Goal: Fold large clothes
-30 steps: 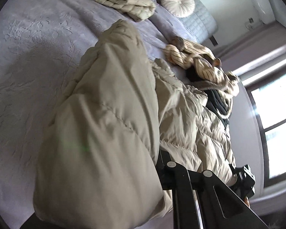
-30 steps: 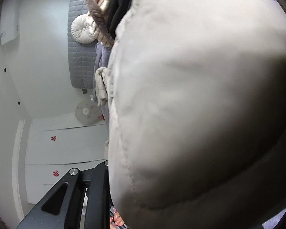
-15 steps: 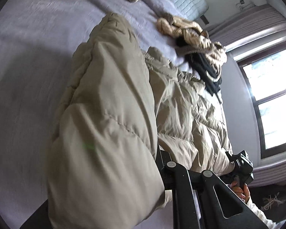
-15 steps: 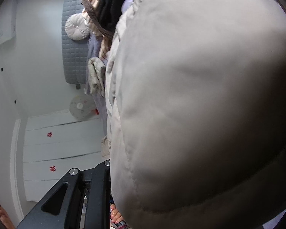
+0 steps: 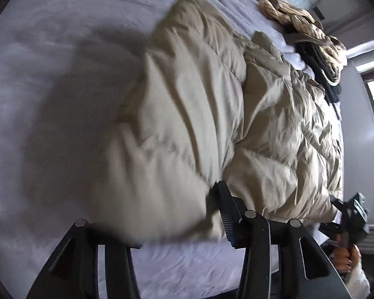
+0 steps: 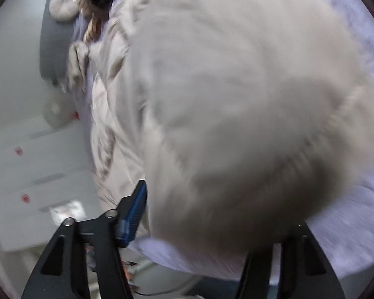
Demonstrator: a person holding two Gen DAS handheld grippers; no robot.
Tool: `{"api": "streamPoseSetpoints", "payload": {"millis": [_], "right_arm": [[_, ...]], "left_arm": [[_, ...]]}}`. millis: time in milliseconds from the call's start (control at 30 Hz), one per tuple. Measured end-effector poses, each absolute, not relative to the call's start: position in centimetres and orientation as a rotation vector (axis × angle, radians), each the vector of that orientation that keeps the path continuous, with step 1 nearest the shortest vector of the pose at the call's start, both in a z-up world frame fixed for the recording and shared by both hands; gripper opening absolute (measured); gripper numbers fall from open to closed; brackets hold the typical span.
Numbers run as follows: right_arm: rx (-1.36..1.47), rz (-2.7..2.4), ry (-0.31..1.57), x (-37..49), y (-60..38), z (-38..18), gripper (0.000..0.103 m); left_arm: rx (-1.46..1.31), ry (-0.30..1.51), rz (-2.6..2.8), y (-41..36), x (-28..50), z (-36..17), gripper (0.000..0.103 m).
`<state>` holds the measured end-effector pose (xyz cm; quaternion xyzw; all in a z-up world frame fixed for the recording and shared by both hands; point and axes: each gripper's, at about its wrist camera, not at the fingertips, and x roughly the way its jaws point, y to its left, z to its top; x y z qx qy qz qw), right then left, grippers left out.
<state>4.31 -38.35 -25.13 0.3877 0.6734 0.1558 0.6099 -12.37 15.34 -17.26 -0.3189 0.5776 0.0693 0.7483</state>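
The beige puffer jacket lies bunched on the lavender bed; the left claw is spread wide at its hem; the right claw likewise gapes, jacket bulging between its fingers.

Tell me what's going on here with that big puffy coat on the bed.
A person with a gripper in each hand is folding a beige puffer jacket on a lavender bed. Both the left gripper and the right gripper have their fingers spread wide around the jacket's edge. More clothes are piled farther up the bed.
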Motion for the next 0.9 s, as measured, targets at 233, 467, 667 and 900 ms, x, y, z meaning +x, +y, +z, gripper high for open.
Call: {"api": "streamPoseSetpoints", "payload": {"millis": [233, 467, 667, 900], "right_arm": [[0.668, 0.343, 1.520, 4.7, -38.9, -19.7, 0.059], [0.497, 0.307, 1.376, 3.6, -31.6, -13.9, 0.028], [0.341, 0.101, 1.358, 11.0, -28.9, -15.8, 0.028], [0.295, -0.015, 1.430, 14.8, -30.3, -21.8, 0.026]], "left_arm": [[-0.588, 1.250, 0.274, 17.9, -15.6, -12.6, 0.047], [-0.473, 1.161, 0.282, 18.7, -11.9, -9.4, 0.047], [-0.443, 1.213, 0.279, 19.2, -3.0, -14.5, 0.048], [-0.442, 1.336, 0.263, 20.6, 1.3, -20.8, 0.075]]}}
